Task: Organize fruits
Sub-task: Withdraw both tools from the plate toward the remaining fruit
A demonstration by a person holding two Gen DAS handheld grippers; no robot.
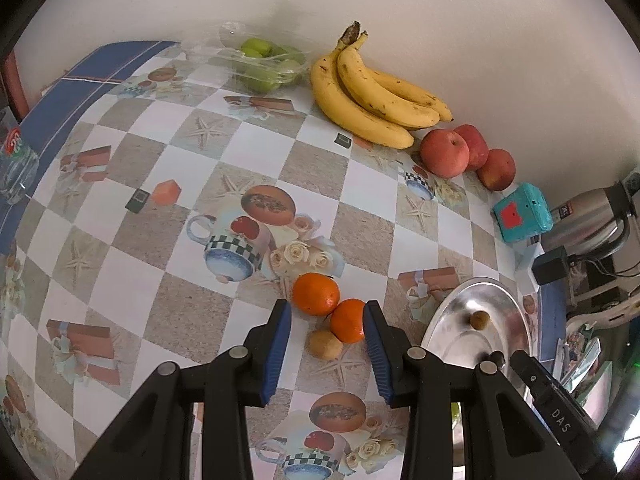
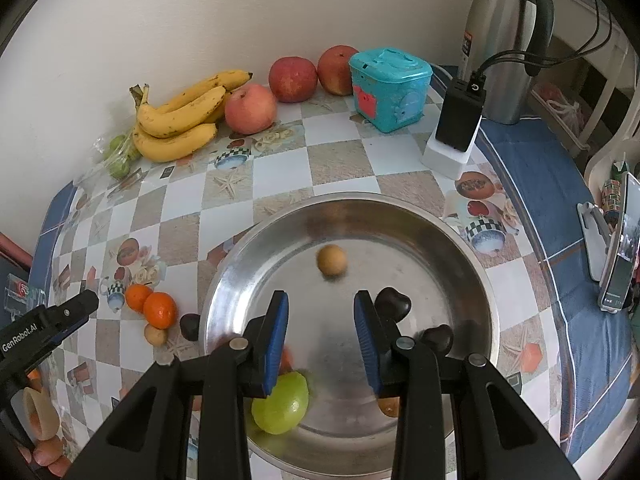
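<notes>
The two oranges (image 1: 332, 308) and a small brown fruit (image 1: 325, 345) lie on the bench beside the steel plate (image 2: 460, 248), which already holds some fruit. Your left gripper (image 1: 327, 350) hovers over them, jaws parted and empty; lower onto one orange. Your right gripper (image 2: 321, 340) hangs empty over the plate.

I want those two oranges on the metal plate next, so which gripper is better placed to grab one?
Left. Its jaws hang open right by the two oranges; the right gripper is over the metal plate.
</notes>
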